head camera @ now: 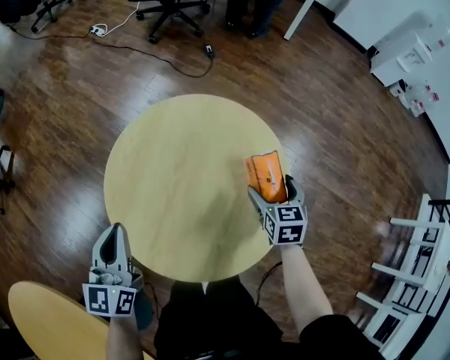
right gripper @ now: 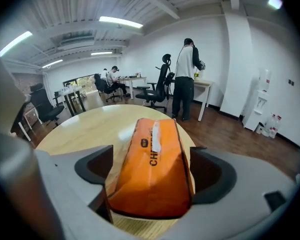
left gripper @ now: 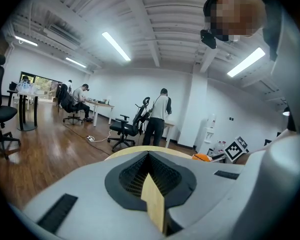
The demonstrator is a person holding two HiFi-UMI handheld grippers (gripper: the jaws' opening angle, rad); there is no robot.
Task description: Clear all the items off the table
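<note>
**Item:** orange soft pack (head camera: 264, 172), lying flat near the right edge of the round tabletop (head camera: 172, 178); nothing else shows on it.

**Right claw** (head camera: 271, 190): spread wide, straddling the pack's near end, probably set for a grasp.

**Left claw** (head camera: 114, 237): pressed together, pinching nothing, held off the near-left edge, apparently idle.

**Obscured:** the pack's lettering is cut off and its underside is hidden.

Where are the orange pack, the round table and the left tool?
orange pack (head camera: 264, 172), head view, middle of its top face.
round table (head camera: 176, 178), head view, bare wooden top.
left tool (head camera: 118, 235), head view, tip of its shut jaws.
</note>
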